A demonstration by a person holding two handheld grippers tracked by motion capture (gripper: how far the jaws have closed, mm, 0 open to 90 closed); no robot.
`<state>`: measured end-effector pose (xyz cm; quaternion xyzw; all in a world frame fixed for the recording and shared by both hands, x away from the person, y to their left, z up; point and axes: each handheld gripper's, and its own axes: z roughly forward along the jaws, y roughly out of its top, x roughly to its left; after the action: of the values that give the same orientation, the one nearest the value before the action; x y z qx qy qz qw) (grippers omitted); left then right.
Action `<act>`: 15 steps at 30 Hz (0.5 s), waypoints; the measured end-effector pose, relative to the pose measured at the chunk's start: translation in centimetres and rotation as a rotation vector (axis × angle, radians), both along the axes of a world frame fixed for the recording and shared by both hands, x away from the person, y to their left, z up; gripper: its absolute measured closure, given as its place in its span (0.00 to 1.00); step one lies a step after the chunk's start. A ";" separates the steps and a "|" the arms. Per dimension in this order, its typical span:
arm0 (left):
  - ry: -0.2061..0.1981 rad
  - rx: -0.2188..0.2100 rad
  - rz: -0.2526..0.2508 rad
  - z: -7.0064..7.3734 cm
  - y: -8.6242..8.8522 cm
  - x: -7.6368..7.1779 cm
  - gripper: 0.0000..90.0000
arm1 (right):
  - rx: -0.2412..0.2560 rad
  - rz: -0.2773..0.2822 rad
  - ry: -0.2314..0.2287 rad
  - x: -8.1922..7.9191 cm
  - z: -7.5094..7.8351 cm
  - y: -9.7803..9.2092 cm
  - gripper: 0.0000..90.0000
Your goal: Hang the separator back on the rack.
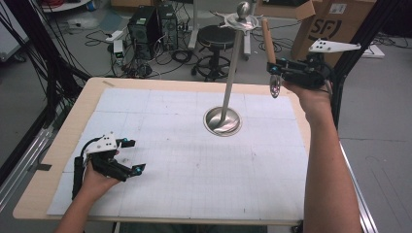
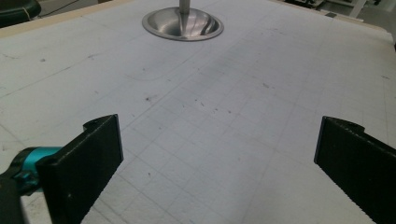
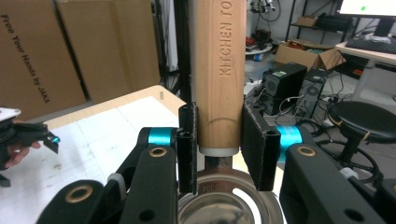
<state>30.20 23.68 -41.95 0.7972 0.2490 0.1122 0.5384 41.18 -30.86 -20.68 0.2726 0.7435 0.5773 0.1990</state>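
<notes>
Wooden-handled round-bladed steel pizza cutter hangs high over the worktop's far right corner, clamped near its ferrule by the right tongs; held so low, it could swivel or slip out. Left tongs rest empty, jaws spread wide.

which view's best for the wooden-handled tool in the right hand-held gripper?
The right gripper view: the wooden-handled tool sits close between the closed jaws, its embossed "KITCHEN" lettering legible. The high view shows it small, upright in the right hand-held gripper, a metal disc hanging below.
</notes>
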 end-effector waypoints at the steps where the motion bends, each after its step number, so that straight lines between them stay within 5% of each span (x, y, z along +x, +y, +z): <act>1: -0.001 0.000 0.001 0.0 0.0 0.0 0.02 | -0.004 0.012 -0.001 -0.1 0.0 0.3 0.76; 15: -0.001 0.002 -0.001 0.0 0.0 0.0 0.02 | -0.018 0.018 0.023 -0.1 -1.0 1.3 0.76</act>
<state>30.16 23.67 -41.93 0.7977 0.2484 0.1125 0.5379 41.11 -29.59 -21.70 0.2707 0.7533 0.5693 0.1876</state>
